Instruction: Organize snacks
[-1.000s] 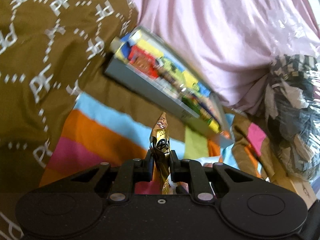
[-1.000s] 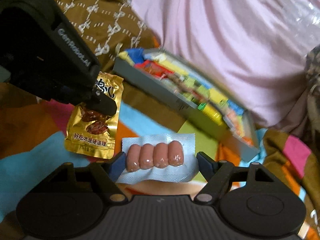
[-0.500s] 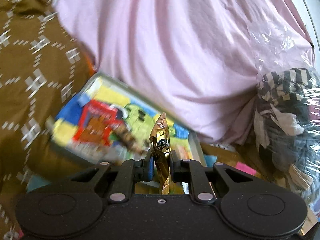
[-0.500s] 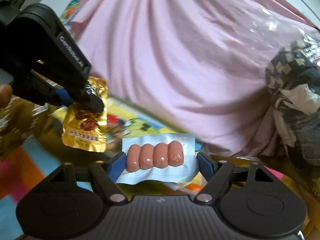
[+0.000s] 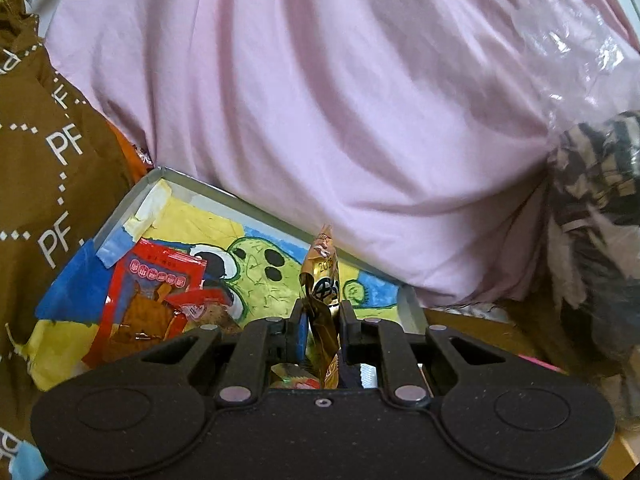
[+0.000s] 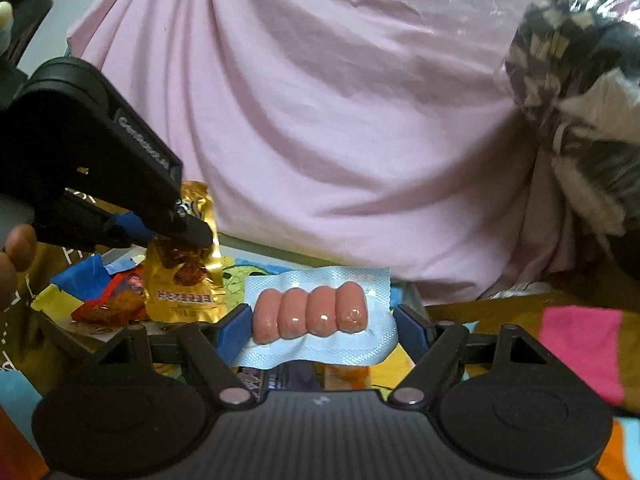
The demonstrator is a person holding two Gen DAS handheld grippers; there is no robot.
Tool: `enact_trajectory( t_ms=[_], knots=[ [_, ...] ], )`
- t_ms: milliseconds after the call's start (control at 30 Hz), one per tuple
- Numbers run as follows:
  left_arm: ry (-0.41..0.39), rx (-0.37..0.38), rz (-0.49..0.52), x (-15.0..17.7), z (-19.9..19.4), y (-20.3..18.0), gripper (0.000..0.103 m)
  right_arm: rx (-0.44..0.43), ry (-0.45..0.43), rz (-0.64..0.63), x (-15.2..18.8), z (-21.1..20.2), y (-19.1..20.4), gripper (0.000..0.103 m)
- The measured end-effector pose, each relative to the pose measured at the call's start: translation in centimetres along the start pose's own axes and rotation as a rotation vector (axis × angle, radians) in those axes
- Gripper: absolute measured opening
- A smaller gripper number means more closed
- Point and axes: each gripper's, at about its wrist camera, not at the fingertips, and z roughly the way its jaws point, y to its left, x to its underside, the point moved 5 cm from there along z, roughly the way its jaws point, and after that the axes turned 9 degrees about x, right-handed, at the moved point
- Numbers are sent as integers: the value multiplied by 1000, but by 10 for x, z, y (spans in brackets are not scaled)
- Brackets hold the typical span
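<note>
Two snacks ride above the tray (image 5: 128, 204), ready to drop in: your left gripper (image 5: 320, 316) is clenched on a gold packet (image 5: 322, 276), your right gripper (image 6: 320, 320) pinches a sausage pack (image 6: 312, 312) by its edges. Inside the tray lies a red packet (image 5: 148, 300).

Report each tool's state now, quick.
Left tool: shut on the gold snack packet.
Right tool: jaws wide, clamped on the sausage pack by its two ends.
</note>
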Motion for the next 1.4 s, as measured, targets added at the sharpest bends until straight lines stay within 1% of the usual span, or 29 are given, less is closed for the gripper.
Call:
enact_trajectory(
  t_ms=[267,333,433,467,500,533,567,600,667,733,800,867,1067,1233,1400],
  knots=[
    [57,-65,-7,6,21,19,16,-42,58,47,13,16,5,81],
    [64,-81,-6,8,23,23,18,-49,76,63,16,19,4,81],
    [72,-108,-7,10,24,26,24,-53,86,73,18,20,3,81],
    [71,-116,-8,11,24,27,30,-53,85,74,17,20,3,82],
    [70,-123,-10,11,23,28,41,-55,85,76,16,20,3,84],
    [66,-129,-13,10,21,28,48,-56,83,78,16,19,2,86],
    [57,-135,-17,10,19,29,63,-56,79,82,14,19,1,89],
    [43,-146,-26,9,16,29,77,-58,75,85,12,18,0,91],
    [11,-149,-47,6,7,30,84,-59,67,87,9,14,1,94],
    [5,-150,-56,3,0,30,88,-56,61,86,6,9,0,97],
    [-6,-161,-55,0,-9,31,97,-51,54,91,3,3,-1,100],
    [-28,-158,-59,-4,-22,31,102,-47,48,100,-1,-5,-3,102],
    [-32,-116,-81,-10,-60,29,102,-39,33,150,-13,-37,-9,103],
    [-30,-19,-116,-5,-97,20,102,-36,7,161,-26,-70,-9,103],
    [-26,31,-104,5,-133,7,102,-33,-10,184,-34,-103,-7,103]
  ],
)
